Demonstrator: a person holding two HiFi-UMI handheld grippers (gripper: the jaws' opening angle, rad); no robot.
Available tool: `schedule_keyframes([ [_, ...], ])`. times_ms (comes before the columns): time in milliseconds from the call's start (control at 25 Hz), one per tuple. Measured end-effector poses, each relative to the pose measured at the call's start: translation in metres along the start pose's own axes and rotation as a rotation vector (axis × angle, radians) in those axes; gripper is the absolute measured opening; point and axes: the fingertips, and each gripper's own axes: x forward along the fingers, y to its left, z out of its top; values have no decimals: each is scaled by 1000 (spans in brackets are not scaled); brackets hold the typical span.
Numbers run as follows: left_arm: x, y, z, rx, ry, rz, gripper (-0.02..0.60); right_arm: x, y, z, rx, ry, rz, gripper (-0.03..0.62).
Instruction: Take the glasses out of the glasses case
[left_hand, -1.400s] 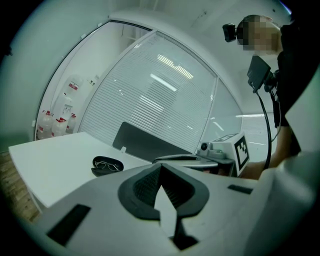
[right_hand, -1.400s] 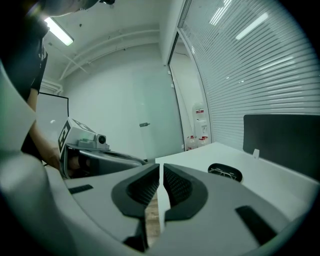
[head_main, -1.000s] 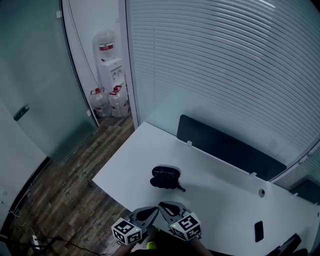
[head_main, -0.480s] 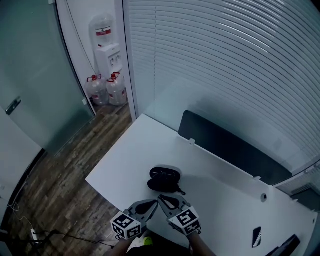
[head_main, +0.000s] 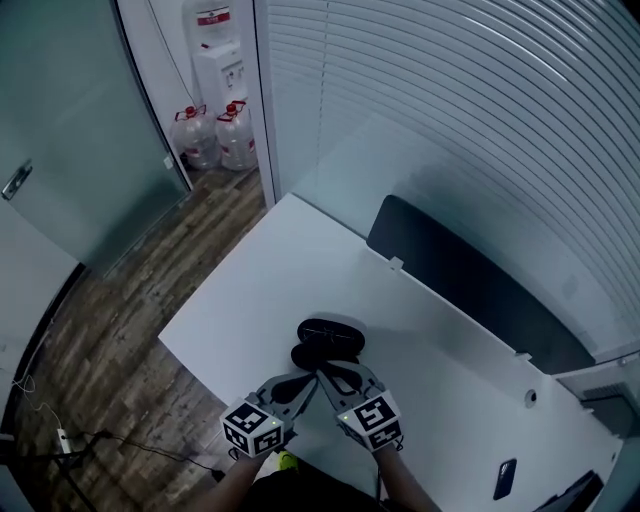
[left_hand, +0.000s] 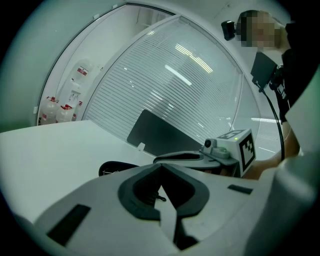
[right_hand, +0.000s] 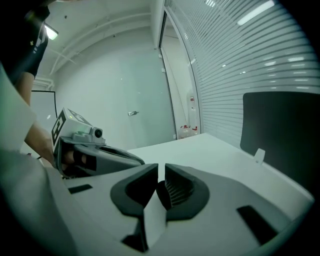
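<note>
Head view: left hand-held gripper (head_main: 303, 384) and right hand-held gripper (head_main: 333, 378) have come forward since a second ago. Their tips are now just short of the glasses case (head_main: 328, 343), near the worktop (head_main: 250, 290) front-left edge. Judged: approach, no grasp yet.

Left gripper view: jaws together, empty, tilted slightly down.

Right gripper view: jaws have just been opening to a narrow slit, nothing between.

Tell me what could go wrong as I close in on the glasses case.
The left gripper is shut; arriving that way it may shove the glasses case instead of holding it. The right gripper, empty, has only just been opening a crack, probably too narrow to take anything. The two grippers crowd together and could collide.
</note>
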Motion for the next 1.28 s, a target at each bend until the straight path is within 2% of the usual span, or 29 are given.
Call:
schedule_keyframes([
  [360,20,22,-8,0,28,25,9,20,-26,-11,-85,96,-22,83],
  [640,34,36,-11,11,54,39,9,34,-44,-19,-123,156,-34,91],
  [960,50,39,-18,-30,74,38,9,44,-65,-33,-173,259,-34,115],
  [1160,54,46,-23,-58,86,46,9,54,-68,-40,-252,332,-5,118],
  [1280,55,50,-22,-64,90,53,9,60,-65,-51,-300,403,43,120],
])
